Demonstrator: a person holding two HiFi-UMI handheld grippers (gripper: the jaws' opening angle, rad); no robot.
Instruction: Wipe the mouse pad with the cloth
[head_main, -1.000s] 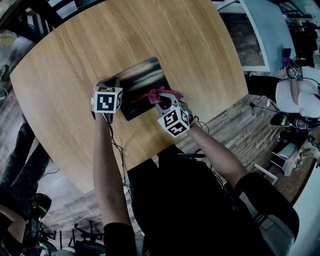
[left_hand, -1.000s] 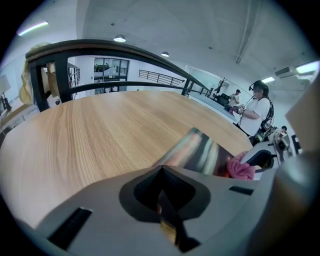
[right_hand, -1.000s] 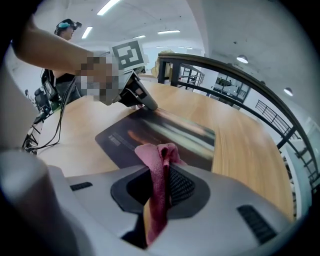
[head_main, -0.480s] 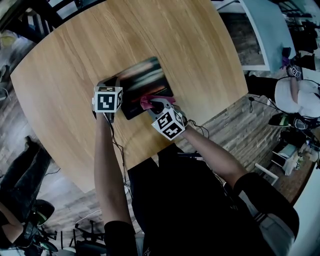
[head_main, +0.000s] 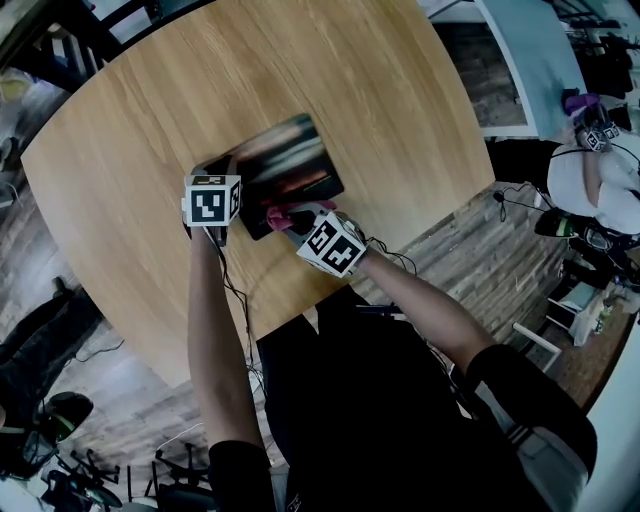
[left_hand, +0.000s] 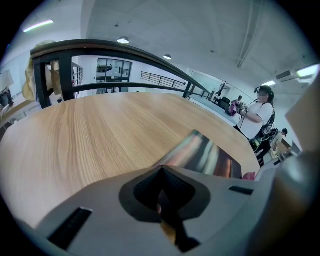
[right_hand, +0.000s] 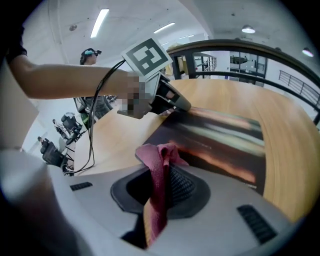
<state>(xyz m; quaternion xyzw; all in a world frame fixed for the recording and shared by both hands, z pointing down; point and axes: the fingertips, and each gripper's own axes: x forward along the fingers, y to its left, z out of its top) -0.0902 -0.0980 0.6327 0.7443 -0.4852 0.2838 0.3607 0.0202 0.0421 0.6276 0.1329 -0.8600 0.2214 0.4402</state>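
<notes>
The dark mouse pad (head_main: 290, 160) with coloured streaks lies in the middle of the round wooden table (head_main: 140, 120). My right gripper (head_main: 292, 219) is shut on a pink cloth (head_main: 280, 214) at the pad's near left edge. In the right gripper view the cloth (right_hand: 157, 156) sticks up between the jaws of that gripper (right_hand: 162, 167), over the pad (right_hand: 220, 142). My left gripper (head_main: 221, 170) is shut, and its tip rests on the pad's left corner (right_hand: 176, 111). The left gripper view shows its closed jaws, the pad (left_hand: 207, 155) beyond them and a bit of the cloth (left_hand: 248, 175).
The table's curved edge (head_main: 300, 310) runs just in front of my body. A black cable (right_hand: 92, 125) hangs from the left gripper. A person (left_hand: 260, 117) stands beyond the table near desks and equipment. A dark railing (left_hand: 115, 50) curves behind the table.
My right gripper has dragged the pink cloth leftward and toward me across the pad, ending close to the left gripper. The left gripper has stayed put on the pad's corner.
</notes>
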